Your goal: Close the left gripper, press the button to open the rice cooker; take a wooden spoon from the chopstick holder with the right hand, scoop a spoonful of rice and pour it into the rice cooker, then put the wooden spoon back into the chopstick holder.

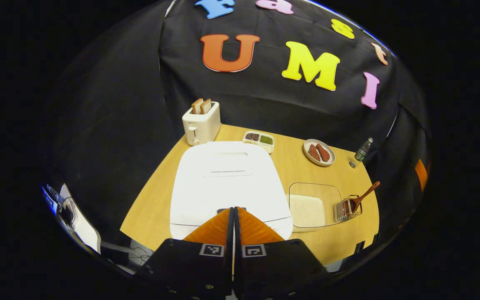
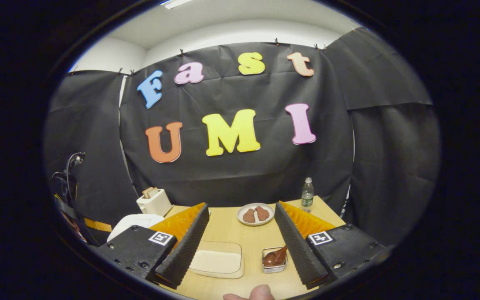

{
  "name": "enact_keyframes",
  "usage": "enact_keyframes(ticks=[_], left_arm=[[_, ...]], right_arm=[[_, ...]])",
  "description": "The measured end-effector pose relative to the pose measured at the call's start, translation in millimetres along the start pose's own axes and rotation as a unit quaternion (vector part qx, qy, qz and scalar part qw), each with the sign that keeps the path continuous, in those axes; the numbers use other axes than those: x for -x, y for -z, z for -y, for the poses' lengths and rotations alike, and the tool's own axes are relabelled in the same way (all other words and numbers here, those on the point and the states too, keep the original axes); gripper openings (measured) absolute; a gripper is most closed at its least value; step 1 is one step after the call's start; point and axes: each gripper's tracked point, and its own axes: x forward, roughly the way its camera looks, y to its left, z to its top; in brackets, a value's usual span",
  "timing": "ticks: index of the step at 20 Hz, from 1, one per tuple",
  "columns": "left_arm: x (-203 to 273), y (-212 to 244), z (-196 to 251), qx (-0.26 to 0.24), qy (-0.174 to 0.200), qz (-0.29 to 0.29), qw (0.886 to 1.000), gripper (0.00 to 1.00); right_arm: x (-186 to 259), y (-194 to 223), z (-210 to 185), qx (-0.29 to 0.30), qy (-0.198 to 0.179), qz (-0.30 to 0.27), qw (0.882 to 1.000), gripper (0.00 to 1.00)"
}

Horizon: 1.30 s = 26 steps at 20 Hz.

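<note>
Left gripper (image 1: 234,214): its orange ribbed fingers (image 1: 216,227) are pressed together, clenched on nothing, tips hovering at the front edge of the white rounded-square rice cooker (image 1: 228,183), right by the small dark button (image 1: 228,209) on its front; whether the tips touch it cannot be told. Cooker lid is down. The cooker sits on the light wooden counter (image 1: 152,208), left of centre in the left gripper view. Just beside it on its right is a clear square plastic container of white rice (image 1: 313,205), and touching or just beside that, a small wire chopstick holder (image 1: 347,208) with the brown wooden spoon (image 1: 363,196) standing in it, handle tilted up and away. Further back: a white toaster with two bread slices (image 1: 201,123), a white divided tray with dark and green grains (image 1: 259,141), a white round plate with two brown pieces of food (image 1: 319,152), a small clear bottle (image 1: 363,150). Right gripper (image 2: 240,237): black-faced fingers (image 2: 186,246) spread wide, released, holding nothing. In the right gripper view the rice container (image 2: 217,260) lies between the fingers, nearer the left one; the chopstick holder with the spoon (image 2: 275,257) sits just inside the right finger, apart from it. A fingertip of the person's hand (image 2: 250,293) shows at the bottom edge.
</note>
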Motion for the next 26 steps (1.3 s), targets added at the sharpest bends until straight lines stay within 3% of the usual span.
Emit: enact_keyframes(ticks=[3,15,26], left_arm=[[-16,3,0,0.002,0.013,-0.02,1.0,0.0],[-60,11,-15,0.028,0.005,-0.046,0.999,0.0],[-60,22,-15,0.057,0.019,-0.054,0.997,0.0]], right_arm=[[-2,6,16,-0.01,0.015,-0.004,1.0,1.0],[-10,17,45,-0.012,0.037,-0.023,0.999,0.99],[-8,24,30,-0.015,0.025,-0.029,0.999,0.99]])
